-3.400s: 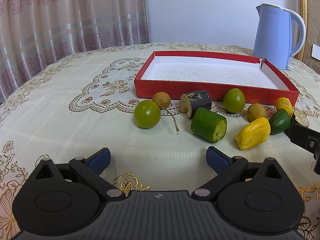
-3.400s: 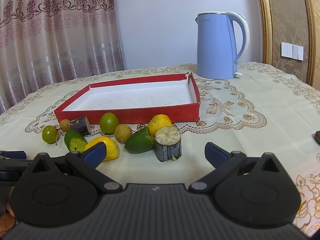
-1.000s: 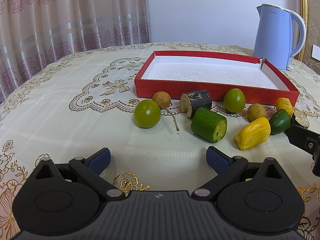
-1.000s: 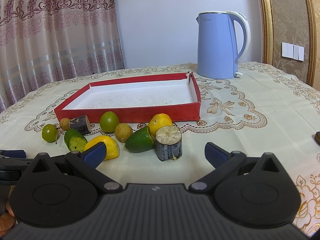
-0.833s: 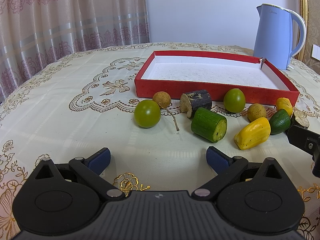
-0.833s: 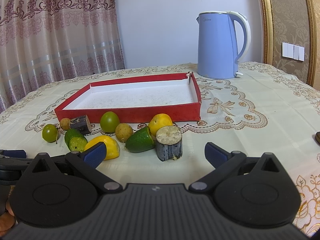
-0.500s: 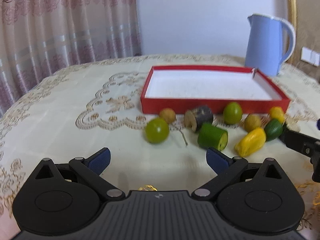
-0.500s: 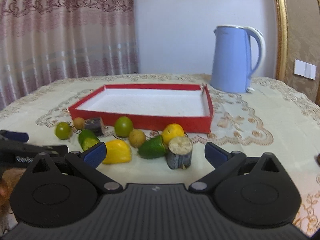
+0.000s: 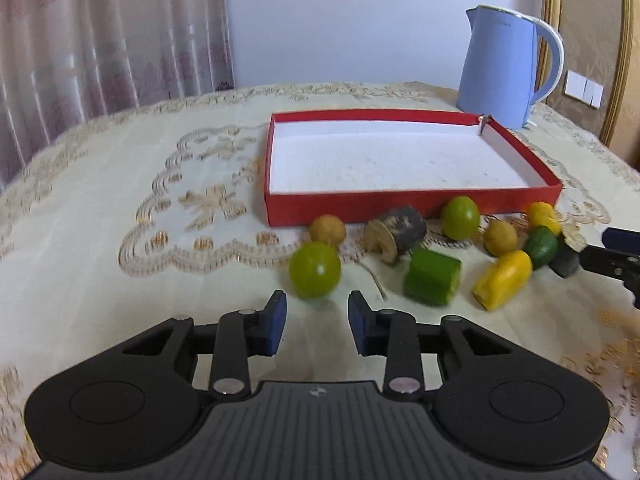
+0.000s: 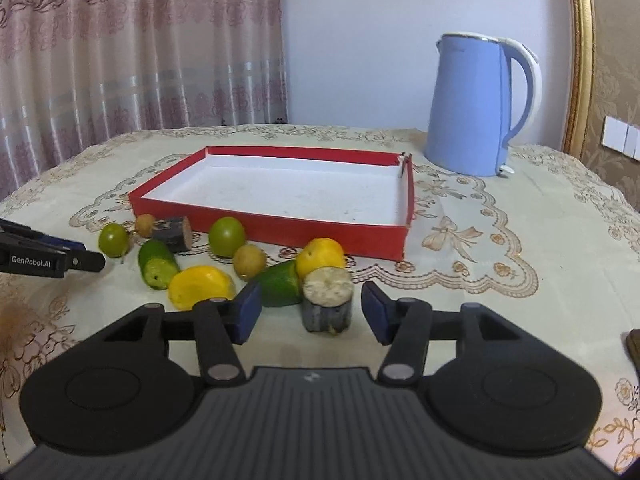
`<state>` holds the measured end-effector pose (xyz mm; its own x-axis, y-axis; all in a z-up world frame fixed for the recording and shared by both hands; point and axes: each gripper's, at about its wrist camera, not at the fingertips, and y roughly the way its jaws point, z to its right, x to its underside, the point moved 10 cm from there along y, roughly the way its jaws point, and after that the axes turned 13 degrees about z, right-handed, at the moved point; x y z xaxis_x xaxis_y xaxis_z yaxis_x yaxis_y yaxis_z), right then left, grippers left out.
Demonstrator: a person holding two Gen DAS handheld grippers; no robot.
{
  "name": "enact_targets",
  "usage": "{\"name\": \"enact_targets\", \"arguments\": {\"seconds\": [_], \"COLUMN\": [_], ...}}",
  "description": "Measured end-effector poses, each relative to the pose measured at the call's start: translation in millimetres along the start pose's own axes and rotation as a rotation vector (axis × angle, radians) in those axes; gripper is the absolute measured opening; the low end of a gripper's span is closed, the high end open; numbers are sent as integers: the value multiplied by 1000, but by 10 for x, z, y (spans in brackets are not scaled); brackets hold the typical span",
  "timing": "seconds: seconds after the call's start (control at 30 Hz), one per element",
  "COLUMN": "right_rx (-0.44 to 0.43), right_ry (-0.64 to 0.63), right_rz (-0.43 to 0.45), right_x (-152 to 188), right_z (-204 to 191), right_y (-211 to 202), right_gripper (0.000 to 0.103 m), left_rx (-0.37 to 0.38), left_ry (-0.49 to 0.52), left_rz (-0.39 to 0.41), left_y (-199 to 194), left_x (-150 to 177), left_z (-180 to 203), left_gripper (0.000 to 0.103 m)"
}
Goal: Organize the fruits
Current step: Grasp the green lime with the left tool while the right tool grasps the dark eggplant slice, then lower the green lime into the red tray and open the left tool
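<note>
Left gripper [image 9: 316, 322], matte black with blue rubber pads, has just been closing; its jaws stand narrowed with nothing between them, a smooth round green fruit [image 9: 315, 269] just ahead. Right gripper [image 10: 311, 312] has likewise been closing, its pads apart, flanking a stubby dark cylinder with a pale rough-cut top [image 10: 327, 298] without pressing it. Beyond both lies the shallow red cardboard tray [image 10: 304, 229], white-lined, on an embroidered cream tablecloth [image 9: 100, 220].
</note>
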<state>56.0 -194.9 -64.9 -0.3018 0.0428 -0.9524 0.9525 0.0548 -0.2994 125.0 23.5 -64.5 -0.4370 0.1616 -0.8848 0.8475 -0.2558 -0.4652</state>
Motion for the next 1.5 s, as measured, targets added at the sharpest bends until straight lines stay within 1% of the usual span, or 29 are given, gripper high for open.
{"name": "enact_targets", "arguments": {"seconds": [0.03, 0.07, 0.1, 0.13, 0.17, 0.23, 0.3, 0.43, 0.5, 0.53, 0.57, 0.6, 0.63, 0.67, 0.87, 0.97, 1.1, 1.23, 1.3, 1.37, 1.43, 1.5], "right_rx": [0, 4, 5, 4, 0, -8, -16, -28, -35, -36, -36, -38, -29, -29, -37, -39, -47, -47, -50, -55, -57, -60], "right_ry": [3, 4, 3, 1, 3, 6, -1, -4, -2, -2, 0, 4, 0, 2, 14, 6, 7, 15, 19, 23, 22, 21], "right_rz": [-7, -13, -20, -31, -43, -53, -68, -93, -103, -110, -117, -122, -120, -122, -85, -58, -26, 8, 26, 37, 47, 50], "right_x": [3, 5, 12, 25, 38, 52, 75, 126, 142, 156, 172, 186, 185, 182, 88, 8, -93, -200, -256, -297, -321, -332], "right_z": [19, 38, 52, 61, 66, 68, 59, 55, 54, 56, 59, 60, 76, 84, 120, 127, 130, 137, 134, 122, 108, 97], "right_y": [24, 48, 72, 98, 123, 164, 221, 345, 384, 403, 419, 426, 422, 417, 266, 174, 105, 48, 15, -19, -50, -72], "right_gripper": [53, 53, 53, 53, 53, 53, 53, 54, 54, 53, 50, 36, 32, 32, 32, 32, 32, 32, 32, 32, 32, 32], "left_rx": [4, 17, 31, 42, 40, 23, 30, 7, 1, 2, 9, 24, 43, 57, 65, 66, 82, 137, 139, 136, 131, 106], "left_ry": [9, 16, 24, 36, 48, 81, 119, 171, 186, 184, 181, 173, 158, 150, 141, 133, 130, 120, 111, 92, 58, 49], "left_rz": [-1, -3, -3, 2, 6, 25, 34, 25, 20, 16, 10, 4, 3, -2, 27, 58, 136, 210, 228, 235, 222, 208], "left_y": [44, 84, 118, 154, 183, 212, 253, 379, 432, 454, 468, 469, 459, 449, 275, 115, -99, -210, -151, -8, 238, 503], "left_x": [-23, -42, -58, -70, -81, -105, -126, -133, -127, -122, -113, -104, -106, -102, -80, -149, -389, -681, -821, -952, -1075, -1178], "left_z": [6, 18, 30, 44, 43, 43, 53, 24, 10, 7, 10, 26, 40, 54, 72, 71, 123, 217, 231, 236, 234, 248], "left_gripper": [33, 37, 50, 60, 74, 76, 76, 76, 76, 74, 62, 49, 42, 32, 32, 32, 32, 32, 32, 32, 32, 32]}}
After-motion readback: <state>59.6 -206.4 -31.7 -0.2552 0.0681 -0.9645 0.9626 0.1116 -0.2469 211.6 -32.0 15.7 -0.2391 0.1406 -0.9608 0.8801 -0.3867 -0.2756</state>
